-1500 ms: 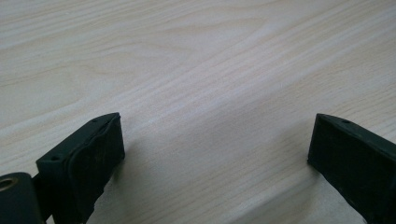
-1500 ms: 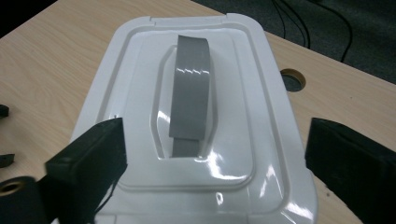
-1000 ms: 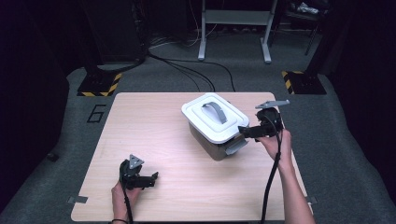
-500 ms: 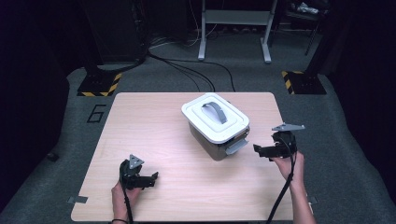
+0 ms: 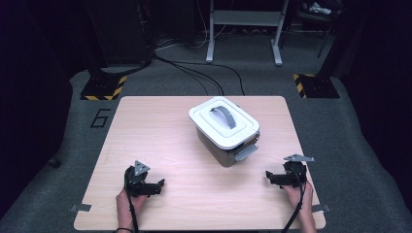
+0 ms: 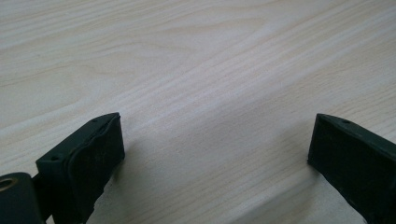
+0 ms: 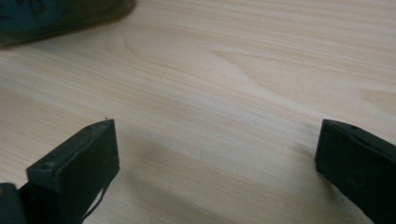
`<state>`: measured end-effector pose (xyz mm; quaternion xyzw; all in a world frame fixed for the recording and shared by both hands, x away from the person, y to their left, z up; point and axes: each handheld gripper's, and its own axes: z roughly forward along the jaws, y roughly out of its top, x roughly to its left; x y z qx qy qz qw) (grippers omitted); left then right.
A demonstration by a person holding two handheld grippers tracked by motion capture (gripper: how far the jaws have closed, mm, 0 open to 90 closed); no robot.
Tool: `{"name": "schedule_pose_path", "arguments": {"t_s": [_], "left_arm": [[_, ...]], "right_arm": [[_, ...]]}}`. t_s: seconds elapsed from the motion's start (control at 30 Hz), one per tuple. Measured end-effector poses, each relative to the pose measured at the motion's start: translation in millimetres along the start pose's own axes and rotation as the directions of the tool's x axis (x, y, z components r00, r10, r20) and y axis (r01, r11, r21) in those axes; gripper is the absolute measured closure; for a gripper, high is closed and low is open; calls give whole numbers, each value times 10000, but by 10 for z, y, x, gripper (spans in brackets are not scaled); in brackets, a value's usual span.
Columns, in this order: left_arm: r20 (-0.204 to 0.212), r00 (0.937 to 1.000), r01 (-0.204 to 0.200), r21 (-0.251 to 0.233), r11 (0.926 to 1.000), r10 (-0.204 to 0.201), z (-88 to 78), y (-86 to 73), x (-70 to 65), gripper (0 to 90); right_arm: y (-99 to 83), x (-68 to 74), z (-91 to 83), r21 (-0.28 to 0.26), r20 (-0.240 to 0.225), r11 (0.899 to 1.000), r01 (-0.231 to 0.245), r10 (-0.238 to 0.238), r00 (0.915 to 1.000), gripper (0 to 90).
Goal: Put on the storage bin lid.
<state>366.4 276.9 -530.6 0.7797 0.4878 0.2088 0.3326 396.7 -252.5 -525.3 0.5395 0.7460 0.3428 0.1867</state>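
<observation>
Wooden worktop (image 5: 160,131) stands on grey carpet and carries a white-lidded container (image 5: 224,130) right of centre, toward its far edge. Left gripper (image 5: 156,184) rests near the front-left corner, right gripper (image 5: 268,176) near the front-right corner. Both jaw pairs are spread wide, empty, well apart from the container.

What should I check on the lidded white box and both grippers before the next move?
1. Left gripper open, nothing between its jaws: ok, bare wood in the left gripper view.
2. Right gripper open and empty: ok.
3. White plastic lid with grey arched handle seated on the grey rectangular box: looks ok from the high view.
4. Grey side latch fastened: not ok, it appears to stick outward.
5. Far-side latch: cannot tell, hidden.
6. Box clear of the edges of the light wooden table: ok.
</observation>
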Motion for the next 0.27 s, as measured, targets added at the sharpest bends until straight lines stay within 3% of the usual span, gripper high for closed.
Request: {"name": "schedule_pose_path", "arguments": {"t_s": [0.07,0.13,0.27], "left_arm": [[20,10000,-24,-3,10000,24,2,2,1,35],[19,10000,-7,-2,10000,7,2,2,1,34],[22,10000,-7,10,10000,7,2,2,2,33]], "right_arm": [[-33,13,-2,-115,241,9997,195,-193,9995,0],[-41,59,24,-88,808,9991,415,-406,9959,0],[-43,68,17,-14,763,9990,438,-436,9961,0]]}}
